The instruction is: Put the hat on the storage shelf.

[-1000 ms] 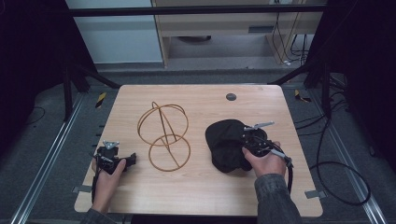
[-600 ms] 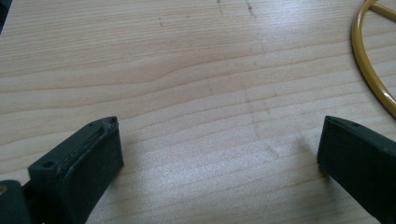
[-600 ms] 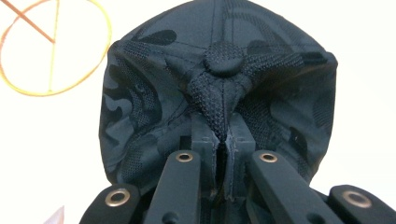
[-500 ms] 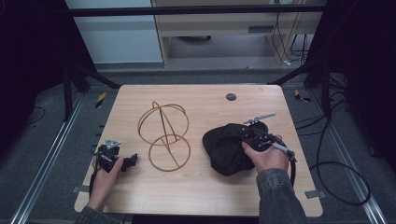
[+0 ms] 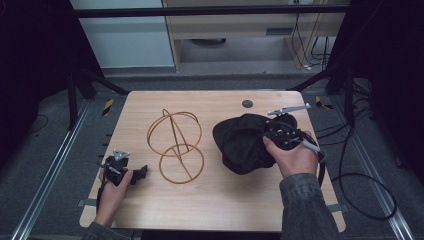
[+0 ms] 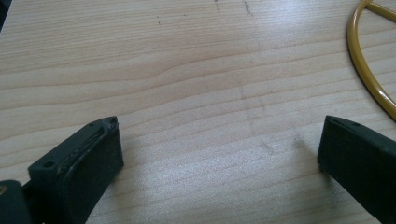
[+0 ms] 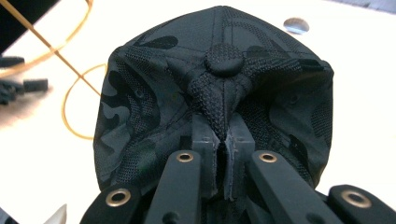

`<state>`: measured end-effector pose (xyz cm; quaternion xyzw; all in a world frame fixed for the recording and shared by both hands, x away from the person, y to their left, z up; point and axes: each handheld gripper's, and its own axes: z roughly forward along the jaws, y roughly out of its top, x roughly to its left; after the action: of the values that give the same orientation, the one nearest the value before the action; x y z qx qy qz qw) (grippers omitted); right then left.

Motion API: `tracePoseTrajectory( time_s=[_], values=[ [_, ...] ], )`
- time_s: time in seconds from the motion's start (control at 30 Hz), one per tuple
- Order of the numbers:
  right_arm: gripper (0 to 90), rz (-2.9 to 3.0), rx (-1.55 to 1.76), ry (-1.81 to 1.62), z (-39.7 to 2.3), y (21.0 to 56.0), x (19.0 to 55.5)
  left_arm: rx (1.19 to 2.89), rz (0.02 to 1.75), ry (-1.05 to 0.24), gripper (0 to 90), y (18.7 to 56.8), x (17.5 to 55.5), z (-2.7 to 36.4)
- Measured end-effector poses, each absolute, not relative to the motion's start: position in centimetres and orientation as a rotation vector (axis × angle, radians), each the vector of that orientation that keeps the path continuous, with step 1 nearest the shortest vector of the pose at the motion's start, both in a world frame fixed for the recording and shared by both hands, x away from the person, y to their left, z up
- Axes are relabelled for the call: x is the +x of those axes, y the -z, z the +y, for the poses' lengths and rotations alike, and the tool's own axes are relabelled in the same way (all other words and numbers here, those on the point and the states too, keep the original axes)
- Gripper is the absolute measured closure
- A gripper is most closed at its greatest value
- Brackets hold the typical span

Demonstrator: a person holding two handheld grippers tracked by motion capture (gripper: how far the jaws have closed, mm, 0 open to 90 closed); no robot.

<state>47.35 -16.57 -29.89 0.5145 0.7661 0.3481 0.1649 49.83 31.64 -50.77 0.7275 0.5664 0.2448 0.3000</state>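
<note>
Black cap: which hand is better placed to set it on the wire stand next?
Right. The right gripper is shut on the black cap just below its top button, beside the wire stand. The left gripper is open over bare table.

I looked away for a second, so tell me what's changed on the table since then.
The right gripper, clamped on the black cap's crown fabric, has lifted it so the cap bunches upward off the table. The left gripper stayed open and put; the gold wire stand hasn't moved.
</note>
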Motion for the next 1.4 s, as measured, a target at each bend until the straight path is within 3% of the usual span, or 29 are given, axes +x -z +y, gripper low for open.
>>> tracePoseTrajectory(
  time_s=[0.53, 1.4],
  values=[
    [85.8, 2.075, 1.426, -1.121, -15.7, 24.6, 47.9, 1.936, 1.503, -0.647, 0.0, 50.7, 49.8, 31.5],
    [86.0, 2.042, 1.362, -1.25, -11.7, 21.3, 50.1, 1.937, 1.494, -0.644, 0.0, 50.8, 49.9, 31.3]
  ],
)
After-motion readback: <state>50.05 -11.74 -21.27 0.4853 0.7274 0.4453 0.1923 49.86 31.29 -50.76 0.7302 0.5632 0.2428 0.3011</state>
